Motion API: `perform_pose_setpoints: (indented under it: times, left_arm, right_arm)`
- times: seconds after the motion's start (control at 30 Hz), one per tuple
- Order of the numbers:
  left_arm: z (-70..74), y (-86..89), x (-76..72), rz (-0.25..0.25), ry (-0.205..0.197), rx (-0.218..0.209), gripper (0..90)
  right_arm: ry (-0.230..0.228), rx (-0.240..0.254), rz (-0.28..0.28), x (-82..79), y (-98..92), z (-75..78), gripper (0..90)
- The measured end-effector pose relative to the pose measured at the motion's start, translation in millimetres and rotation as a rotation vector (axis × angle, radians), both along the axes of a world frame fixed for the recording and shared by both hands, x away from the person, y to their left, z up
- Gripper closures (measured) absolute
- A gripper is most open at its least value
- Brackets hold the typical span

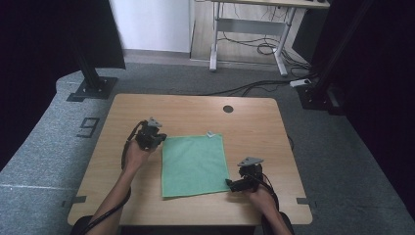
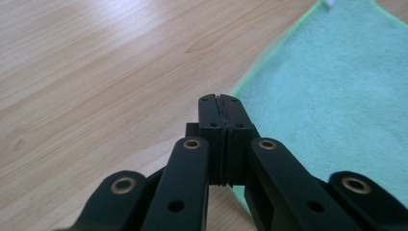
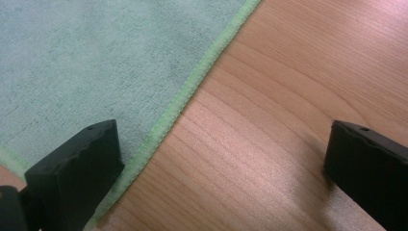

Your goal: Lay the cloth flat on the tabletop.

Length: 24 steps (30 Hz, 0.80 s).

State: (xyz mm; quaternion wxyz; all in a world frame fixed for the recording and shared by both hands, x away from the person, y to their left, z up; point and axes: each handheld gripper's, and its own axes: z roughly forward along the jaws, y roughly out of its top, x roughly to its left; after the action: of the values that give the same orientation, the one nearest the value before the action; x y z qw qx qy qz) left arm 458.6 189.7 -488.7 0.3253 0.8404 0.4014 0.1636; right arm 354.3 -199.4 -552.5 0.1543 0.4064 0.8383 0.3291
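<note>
The right gripper [image 3: 221, 159] is hovering low at the near right corner of the green cloth [image 3: 96, 62], its jaws standing wide apart with nothing gripped. The cloth's bright hem is running between them, one jaw sitting over the fabric and the other over the bare wooden table [image 3: 298, 86]. In the high view the right gripper [image 1: 230, 183] is pointing at that corner, with the cloth [image 1: 193, 164] lying flat in the middle of the table [image 1: 244, 122].

Farther off, the left gripper [image 2: 222, 103] is resting at the cloth's far left corner, its jaws pressed fully together and holding nothing. The cloth [image 2: 332, 96] is spreading out ahead and to one side of the closed tips, its edge just beside them. A small white tag [image 1: 211, 133] is sitting at the cloth's far edge.
</note>
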Motion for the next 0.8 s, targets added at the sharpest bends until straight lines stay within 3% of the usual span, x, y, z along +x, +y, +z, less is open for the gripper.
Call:
perform_pose_setpoints:
  times: [0.1,0.3,0.47,0.6,0.7,0.8]
  left_arm:
    - [-1.5,3.3,2.1,0.009,0.000,-0.011,84.6]
    - [-0.8,1.4,-1.7,0.014,-0.034,-0.011,49.8]
    - [-3.1,-1.3,-8.9,0.019,-0.042,-0.013,30.0]
    - [-7.7,-0.4,-22.3,0.024,-0.041,-0.033,22.3]
    - [-13.8,0.6,-34.5,0.019,-0.034,-0.027,14.4]
    - [-23.7,3.9,-48.6,0.015,-0.013,-0.026,14.0]
  right_arm:
    - [0.002,-0.003,0.000,0.2,0.2,0.2,0.0]
    - [0.005,-0.006,0.001,0.7,0.4,0.6,0.0]
    - [0.013,-0.011,0.001,1.3,1.1,1.5,0.0]
    - [0.019,-0.012,-0.001,2.8,2.2,3.6,0.4]
    - [-0.008,-0.010,-0.006,11.4,5.4,10.1,0.4]
    - [-0.015,-0.010,-0.010,20.4,9.2,12.8,0.4]
